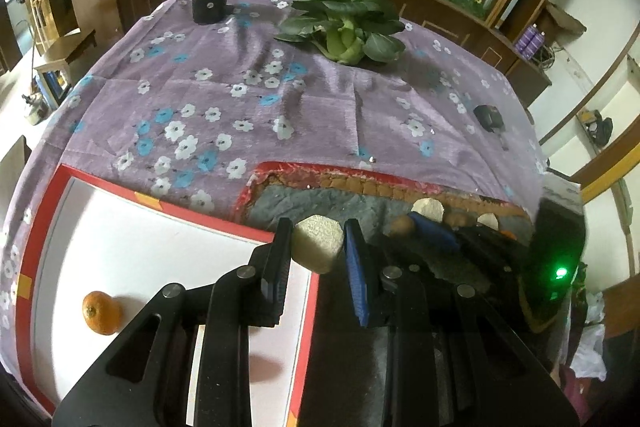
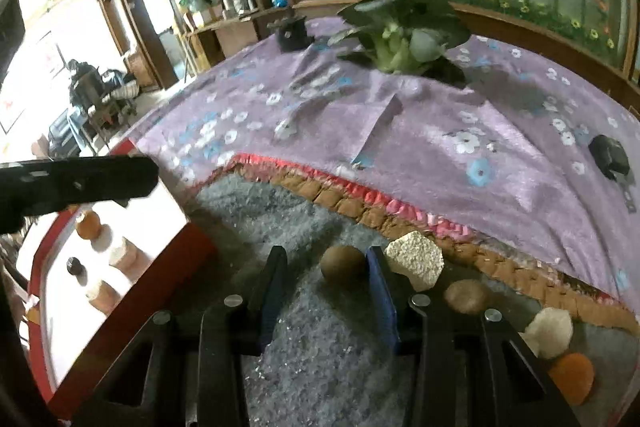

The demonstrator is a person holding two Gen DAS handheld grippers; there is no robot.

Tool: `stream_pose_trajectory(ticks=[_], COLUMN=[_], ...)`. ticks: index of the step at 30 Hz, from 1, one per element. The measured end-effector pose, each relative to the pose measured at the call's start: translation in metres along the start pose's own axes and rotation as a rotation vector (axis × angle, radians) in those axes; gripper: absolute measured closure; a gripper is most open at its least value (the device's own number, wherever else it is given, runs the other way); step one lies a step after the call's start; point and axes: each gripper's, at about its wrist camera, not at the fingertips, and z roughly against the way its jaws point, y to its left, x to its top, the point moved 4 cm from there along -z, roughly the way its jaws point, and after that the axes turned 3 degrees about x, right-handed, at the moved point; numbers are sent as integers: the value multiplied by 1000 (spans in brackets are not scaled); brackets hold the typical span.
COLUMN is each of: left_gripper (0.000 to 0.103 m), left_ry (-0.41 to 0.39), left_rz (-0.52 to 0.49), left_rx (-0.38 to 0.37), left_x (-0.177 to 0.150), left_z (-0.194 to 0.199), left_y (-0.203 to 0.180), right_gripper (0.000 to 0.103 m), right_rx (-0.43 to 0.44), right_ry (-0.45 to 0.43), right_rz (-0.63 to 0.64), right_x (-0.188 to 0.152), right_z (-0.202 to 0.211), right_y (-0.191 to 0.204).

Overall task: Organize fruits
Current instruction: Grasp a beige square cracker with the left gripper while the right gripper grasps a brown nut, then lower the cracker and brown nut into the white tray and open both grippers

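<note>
My left gripper (image 1: 318, 247) is shut on a pale foam-netted fruit (image 1: 316, 243) and holds it over the right edge of the red-rimmed white tray (image 1: 168, 205). An orange (image 1: 101, 311) lies in that tray. My right gripper (image 2: 326, 283) is open over the grey-lined basket (image 2: 328, 347), with a brown kiwi (image 2: 343, 263) between its fingers near the right one. A foam-netted fruit (image 2: 416, 261), a second brown fruit (image 2: 466, 295), another netted fruit (image 2: 548, 333) and an orange (image 2: 572, 377) lie to its right.
A purple flowered cloth (image 1: 320, 115) covers the table. A bok choy (image 1: 346, 23) and a black round device (image 1: 208, 3) sit at the far side. A small black object (image 1: 489, 115) lies at the right. Wooden cabinets stand behind.
</note>
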Motion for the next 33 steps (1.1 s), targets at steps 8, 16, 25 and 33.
stream_pose_trajectory(ticks=[8, 16, 25, 33], left_gripper=[78, 78, 78, 78], left_ry=[-1, -11, -29, -42], left_rz=[13, 22, 61, 149], left_rx=[7, 15, 48, 100], left_x=[-13, -35, -66, -87], left_z=[6, 26, 60, 75], left_y=[5, 10, 37, 84], right_gripper=[82, 82, 82, 82], right_rx=[-22, 25, 104, 179], right_ry=[-11, -70, -88, -74], right_rz=[1, 17, 58, 115], right_x=[-6, -26, -39, -46], right_z=[14, 65, 84, 88], right_y=[-5, 26, 77, 125])
